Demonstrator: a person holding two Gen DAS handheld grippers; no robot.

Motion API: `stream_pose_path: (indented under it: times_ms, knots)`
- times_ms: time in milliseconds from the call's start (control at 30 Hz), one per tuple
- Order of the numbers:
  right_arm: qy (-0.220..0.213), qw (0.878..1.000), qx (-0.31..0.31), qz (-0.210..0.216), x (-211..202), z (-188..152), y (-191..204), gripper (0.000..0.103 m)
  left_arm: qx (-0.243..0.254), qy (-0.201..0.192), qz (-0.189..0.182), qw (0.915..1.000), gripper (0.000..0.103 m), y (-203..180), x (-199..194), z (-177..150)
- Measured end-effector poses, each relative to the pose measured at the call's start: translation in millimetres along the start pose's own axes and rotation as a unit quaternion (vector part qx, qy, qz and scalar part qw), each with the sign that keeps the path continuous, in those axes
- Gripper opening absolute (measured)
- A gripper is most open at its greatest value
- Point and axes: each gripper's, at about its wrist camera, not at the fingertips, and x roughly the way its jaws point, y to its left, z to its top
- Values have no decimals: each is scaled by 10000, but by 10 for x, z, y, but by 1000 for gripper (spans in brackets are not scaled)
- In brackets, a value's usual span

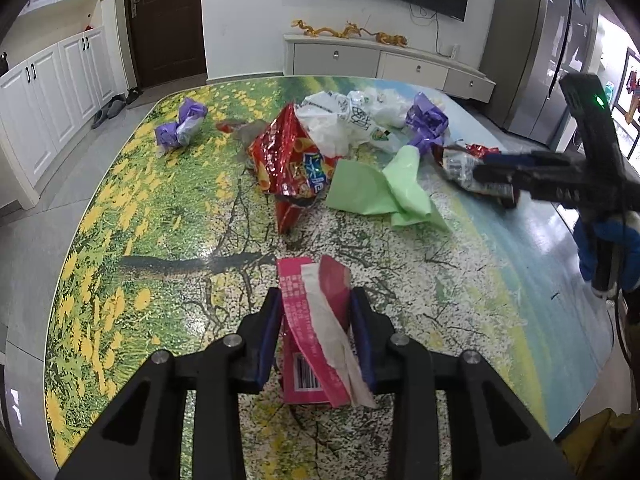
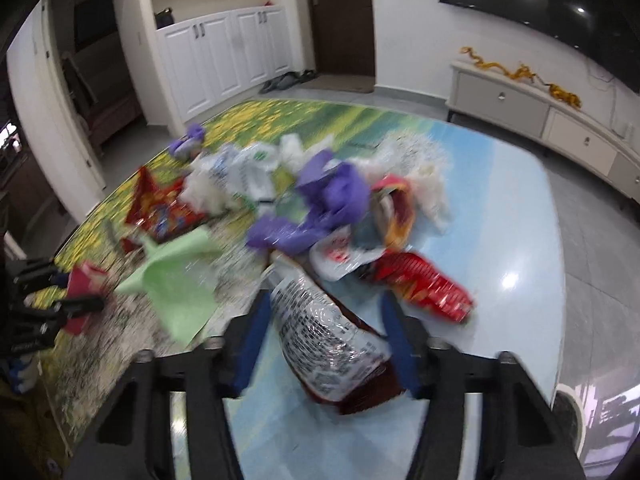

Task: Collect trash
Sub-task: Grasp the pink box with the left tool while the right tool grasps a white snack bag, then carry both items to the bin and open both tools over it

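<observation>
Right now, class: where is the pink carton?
In the left wrist view the pink carton sits bottom centre, between the left gripper fingers, nearer the camera than the green plastic bag.

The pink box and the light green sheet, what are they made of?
The pink box, between the left gripper's fingers, looks like thin printed cardboard: flat panels, torn flap. The green sheet looks like thin plastic film, probably a bag: soft folds, slight sheen.
</observation>
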Motion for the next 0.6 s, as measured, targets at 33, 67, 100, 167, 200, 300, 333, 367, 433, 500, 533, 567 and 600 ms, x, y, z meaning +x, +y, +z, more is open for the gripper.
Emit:
stream_pose_path:
  times_ms: [33, 67, 100, 167, 200, 300, 333, 367, 433, 500, 533, 567, 600]
  knots:
    - [46, 10000, -17, 65, -33, -48, 40, 42, -1, -16, -9, 10000, 32, -1, -8, 0]
    - [72, 9999, -19, 113, -57, -92, 74, 41, -3, -33, -25, 10000, 32, -3, -17, -3]
    - [119, 9998, -19, 176, -84, -137, 113, 40, -1, -52, -54, 10000, 32, -5, -30, -5]
    - [162, 9996, -42, 243, -131, -197, 180, 40, -4, -84, -101, 9999, 32, -18, -47, -16]
    - [173, 9995, -77, 243, -143, -211, 224, 40, -11, -95, -127, 9999, 32, -19, -54, -20]
    - [209, 9996, -65, 168, -132, -198, 278, 46, -53, -137, -217, 9997, 31, -12, -92, -29]
    - [234, 9996, -56, 155, -108, -185, 284, 46, -74, -172, -250, 9995, 31, -6, -125, -35]
    - [293, 9995, -72, 123, -76, -181, 310, 45, -99, -207, -287, 9993, 31, 7, -158, -39]
    - [377, 9992, -76, 54, -27, -207, 347, 36, -133, -307, -338, 9989, 31, 25, -248, -44]
    - [364, 9993, 30, 72, -46, -250, 380, 27, -134, -405, -341, 9985, 31, 38, -321, -40]
    - [329, 9994, 56, 68, -76, -274, 390, 19, -148, -459, -349, 9982, 30, 48, -373, -40]
    - [275, 9995, 109, 60, -134, -295, 392, 18, -163, -491, -357, 9980, 30, 60, -399, -31]
    - [168, 9996, 195, 63, -217, -315, 400, 17, -182, -520, -376, 9978, 30, 71, -426, -22]
